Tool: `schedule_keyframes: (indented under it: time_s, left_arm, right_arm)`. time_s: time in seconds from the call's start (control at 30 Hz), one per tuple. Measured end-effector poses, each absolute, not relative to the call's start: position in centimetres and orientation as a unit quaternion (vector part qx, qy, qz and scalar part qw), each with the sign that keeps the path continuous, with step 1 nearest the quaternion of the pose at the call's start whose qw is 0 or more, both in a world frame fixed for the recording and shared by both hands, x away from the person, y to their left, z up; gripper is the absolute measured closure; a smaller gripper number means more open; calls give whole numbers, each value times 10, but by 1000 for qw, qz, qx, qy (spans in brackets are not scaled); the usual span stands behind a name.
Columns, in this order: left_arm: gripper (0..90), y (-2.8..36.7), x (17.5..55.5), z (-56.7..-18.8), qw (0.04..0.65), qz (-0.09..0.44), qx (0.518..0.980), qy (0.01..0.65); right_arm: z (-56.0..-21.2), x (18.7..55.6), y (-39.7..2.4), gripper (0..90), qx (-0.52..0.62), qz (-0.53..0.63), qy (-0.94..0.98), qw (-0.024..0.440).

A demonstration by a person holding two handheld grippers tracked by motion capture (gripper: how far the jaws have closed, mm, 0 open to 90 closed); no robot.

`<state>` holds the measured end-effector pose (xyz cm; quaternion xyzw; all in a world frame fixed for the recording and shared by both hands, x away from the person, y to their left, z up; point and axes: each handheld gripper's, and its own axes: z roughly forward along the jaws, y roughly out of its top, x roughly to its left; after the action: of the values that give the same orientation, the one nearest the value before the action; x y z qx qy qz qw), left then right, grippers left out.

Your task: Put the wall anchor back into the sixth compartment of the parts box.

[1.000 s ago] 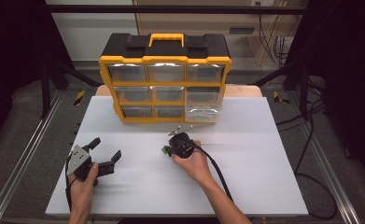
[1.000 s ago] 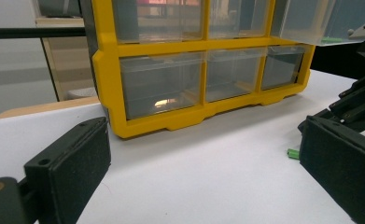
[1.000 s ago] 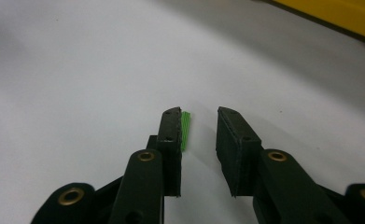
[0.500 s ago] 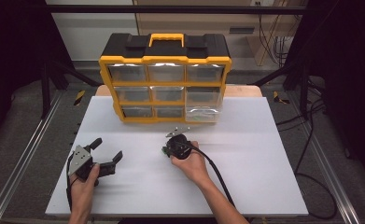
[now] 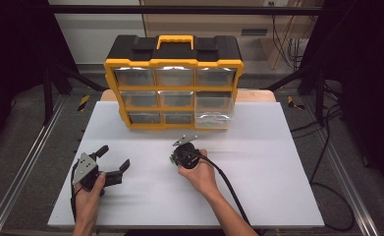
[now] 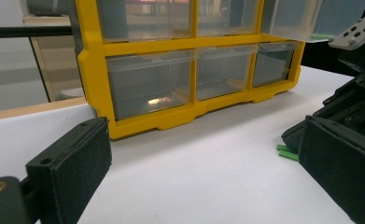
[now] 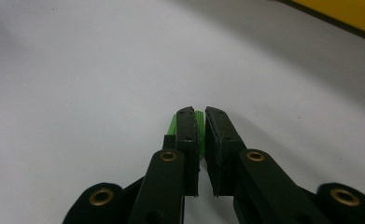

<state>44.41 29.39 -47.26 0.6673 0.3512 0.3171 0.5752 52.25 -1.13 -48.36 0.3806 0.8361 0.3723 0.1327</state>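
The right claw has just been closing and now pinches the small green pieces lying on the white bench, near the yellow drawer box. They look ready to lift. The left claw rests spread wide.
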Motion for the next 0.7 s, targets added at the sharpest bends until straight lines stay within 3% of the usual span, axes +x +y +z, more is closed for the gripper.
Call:
schedule_keyframes:
  time_s: [0.33, 0.7]
  left_arm:
    - [22, 293, 444, -473, 571, 318, 671, 349]
    - [22, 291, 443, -473, 572, 317, 671, 350]
  right_arm:
    - [-451, 508, -24, 842, 362, 410, 821, 163]
    - [-384, 486, -60, 842, 353, 455, 791, 207]
